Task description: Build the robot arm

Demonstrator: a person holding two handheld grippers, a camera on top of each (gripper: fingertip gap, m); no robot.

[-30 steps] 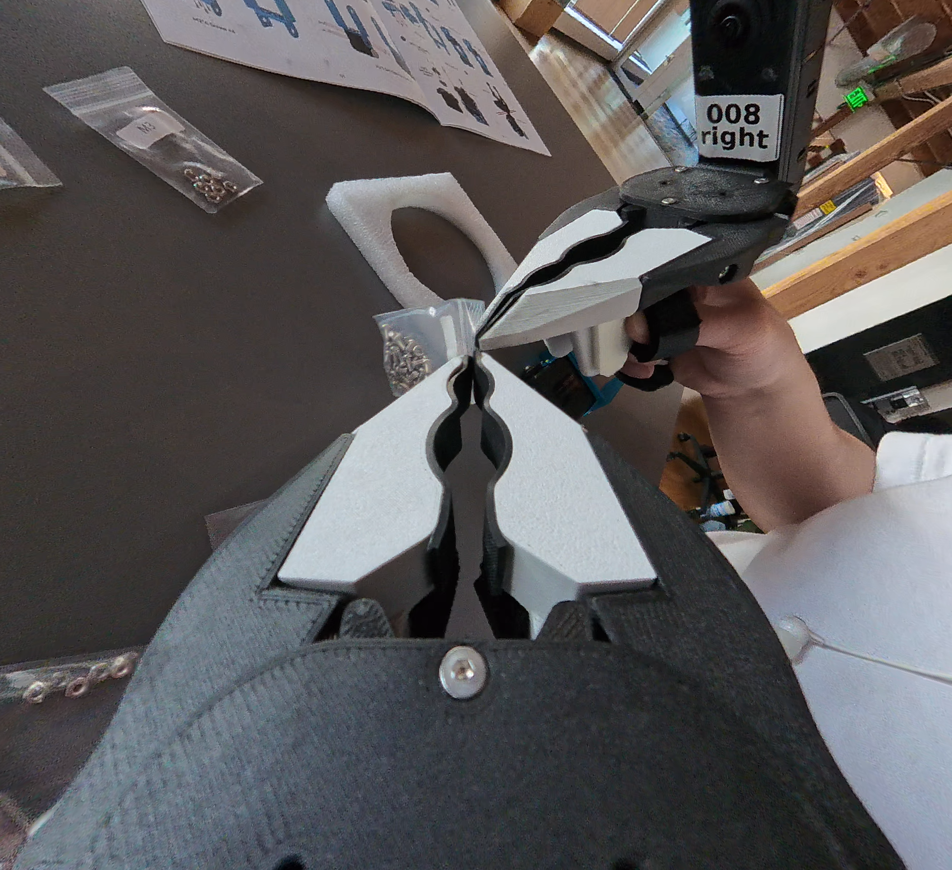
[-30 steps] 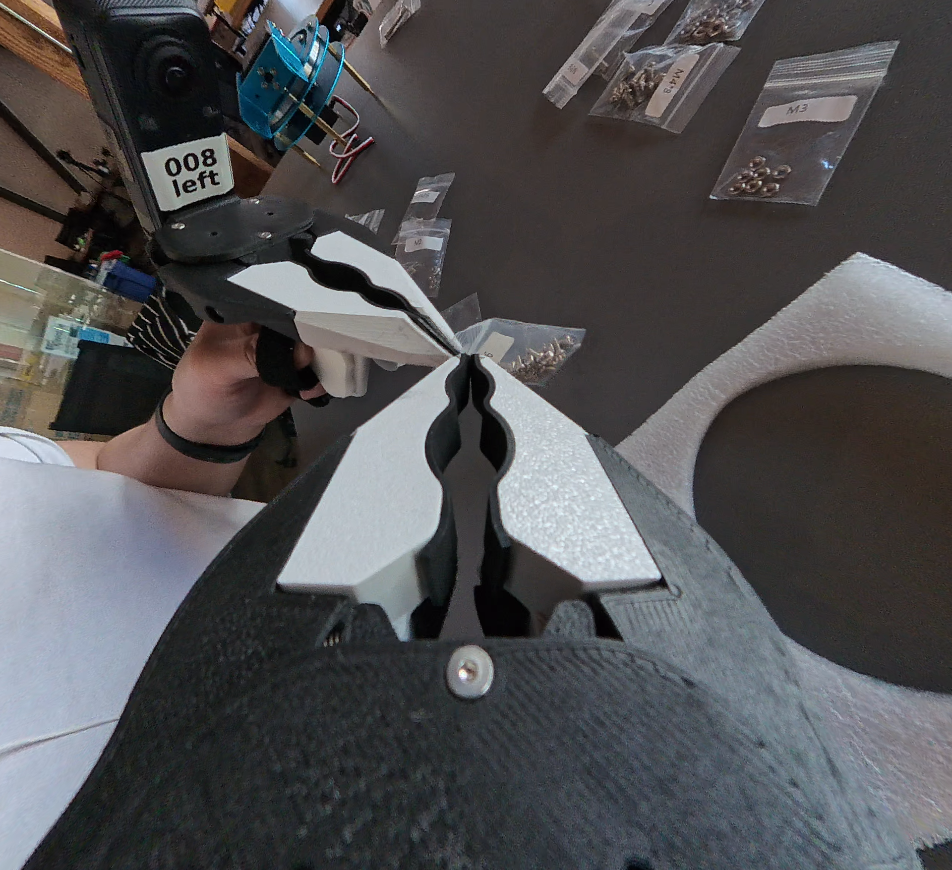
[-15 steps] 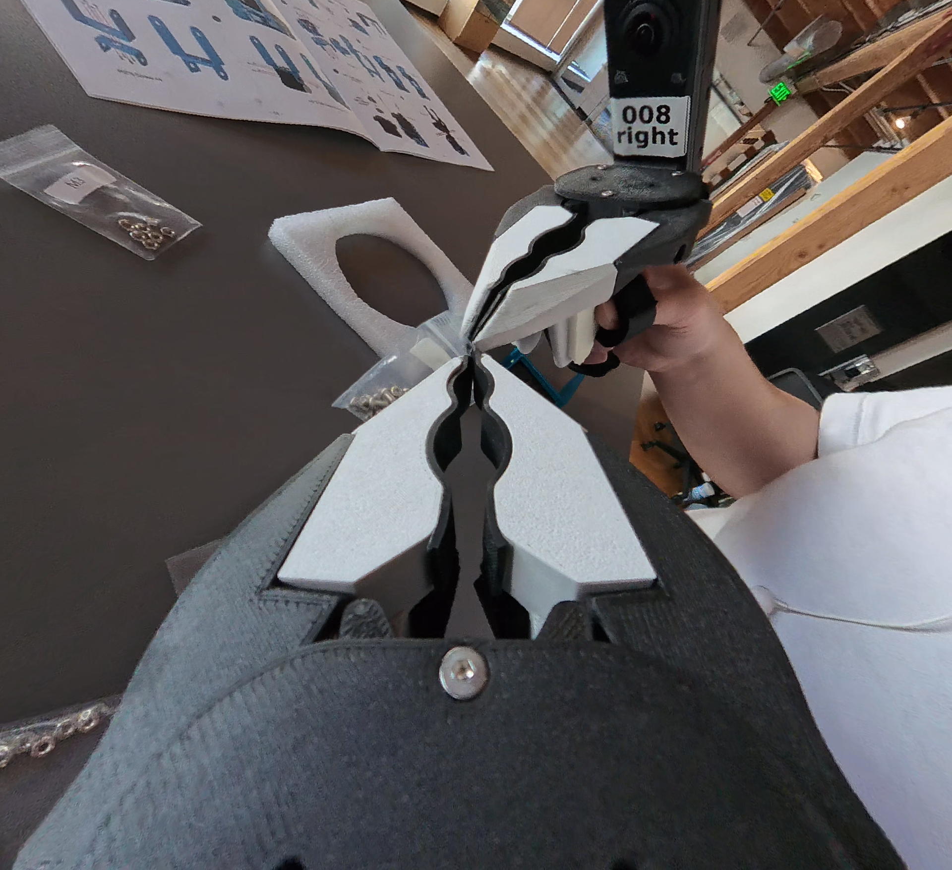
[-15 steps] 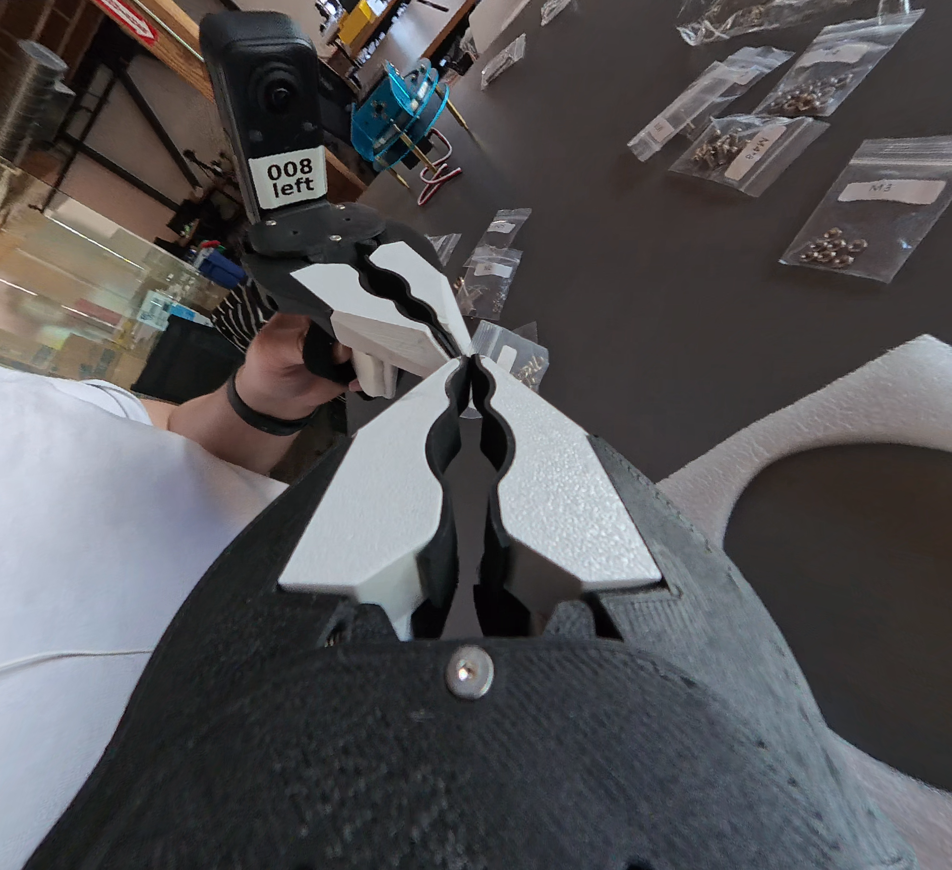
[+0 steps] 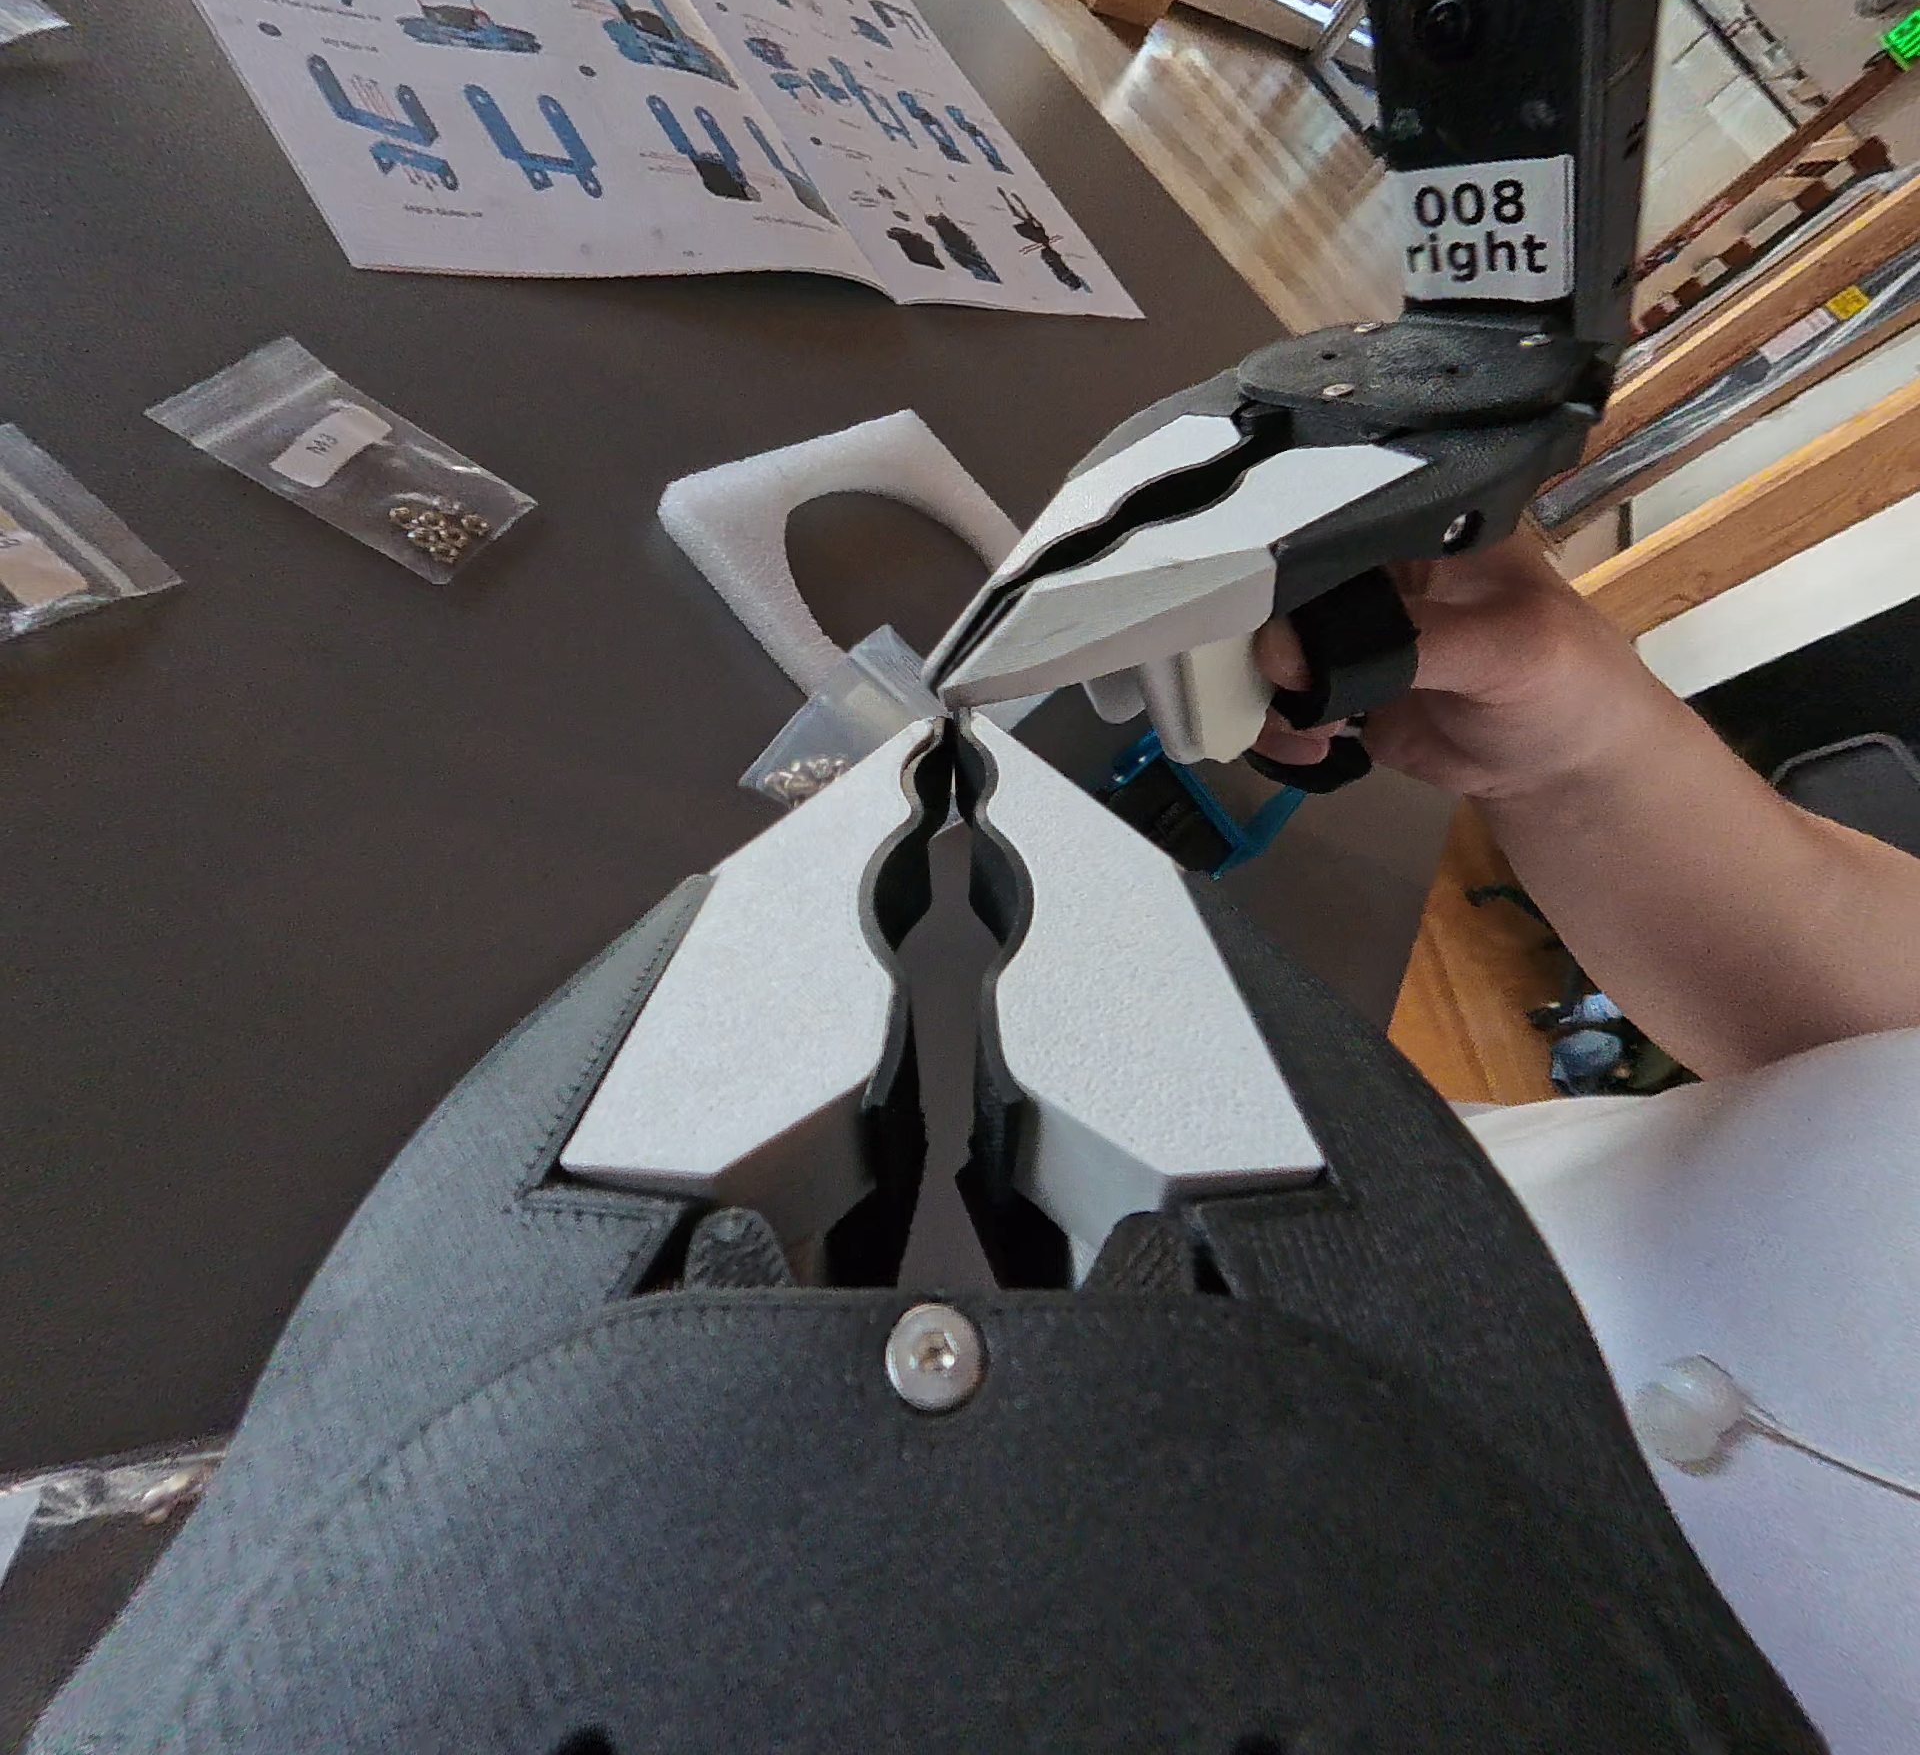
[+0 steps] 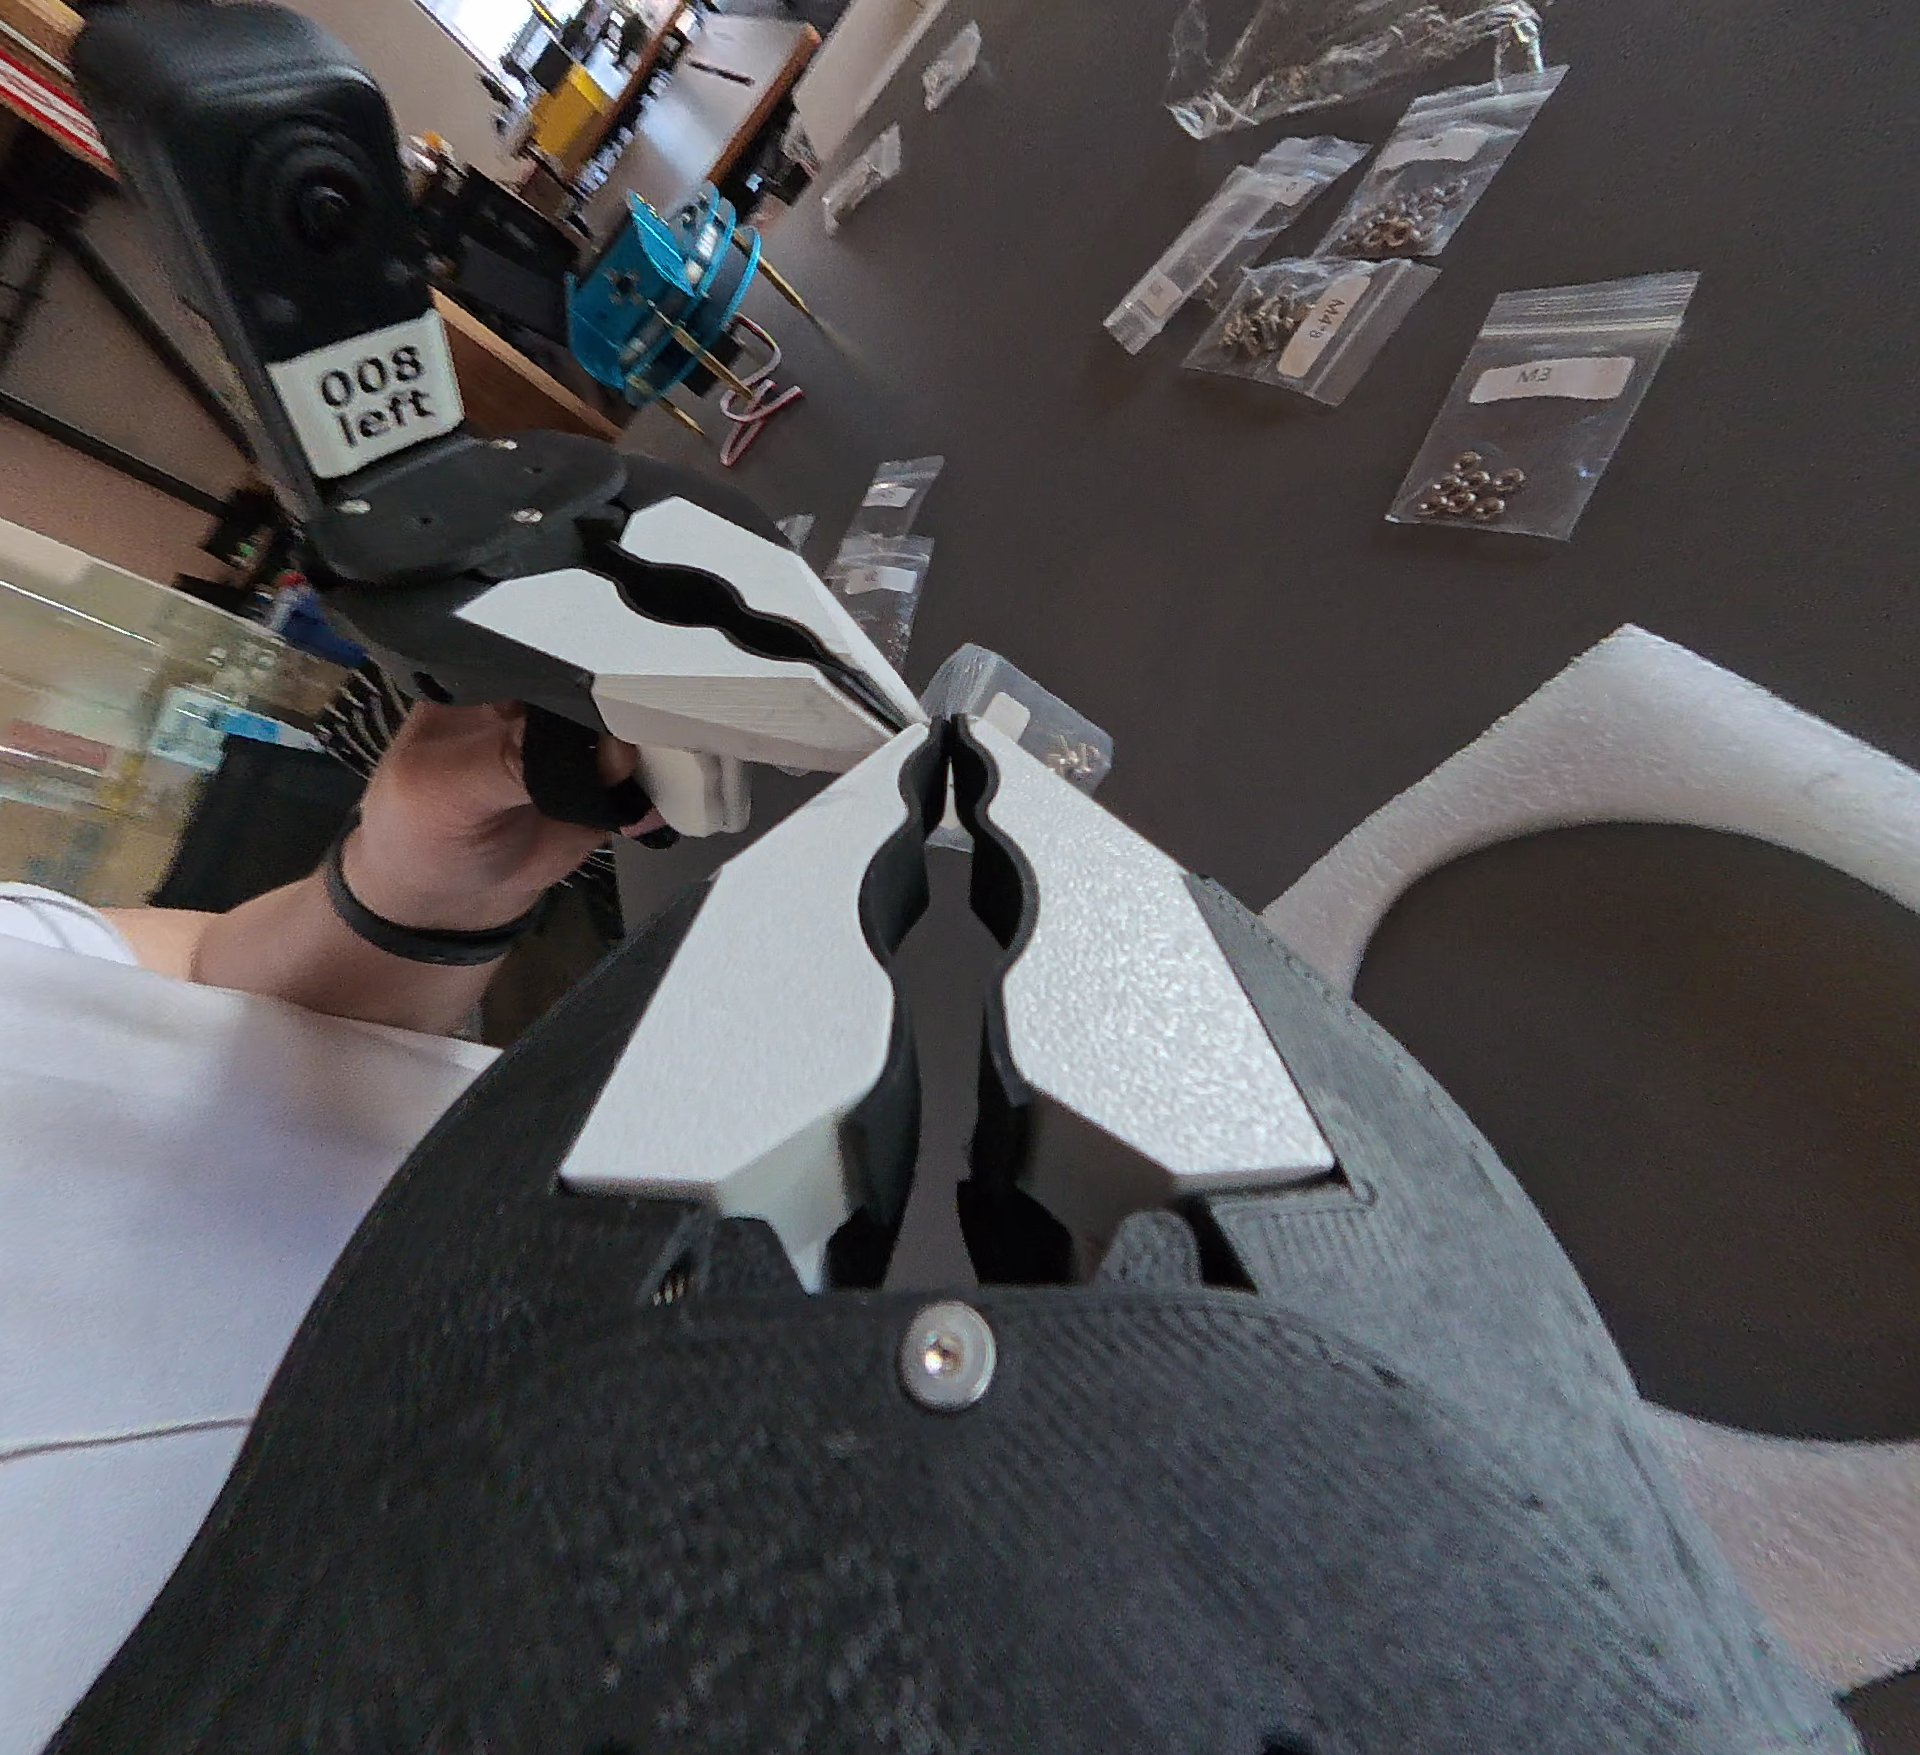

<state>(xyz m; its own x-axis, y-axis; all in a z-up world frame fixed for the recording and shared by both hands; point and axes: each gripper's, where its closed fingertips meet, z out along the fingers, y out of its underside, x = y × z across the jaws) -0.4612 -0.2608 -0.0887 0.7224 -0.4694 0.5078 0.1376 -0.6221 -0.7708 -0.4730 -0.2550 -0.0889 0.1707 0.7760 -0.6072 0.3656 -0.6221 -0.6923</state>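
A small clear zip bag of screws (image 5: 831, 749) hangs above the dark table (image 5: 312, 874). My left gripper (image 5: 948, 731) is shut and pinches the bag's top edge. My right gripper (image 5: 940, 682) meets it tip to tip from the right and is shut on the same edge. In the right wrist view the bag (image 6: 1029, 729) shows just beyond my right gripper (image 6: 951, 731), and the left gripper (image 6: 912, 718) comes in from the left. A hand holds each gripper. The pinched strip of the bag is hidden between the tips.
A white foam frame (image 5: 748, 500) lies just behind the bag. An open instruction booklet (image 5: 644, 64) lies at the back. Bags of nuts and screws (image 6: 1548, 396) (image 6: 1309, 323) lie about. A blue assembly (image 6: 665, 292) stands near the table's edge. Both grippers' tips are close together, under 4 cm apart.
Both grippers stayed shut and tip to tip on the bag. They swung and tilted together a little over the table, and the bag moved with them.
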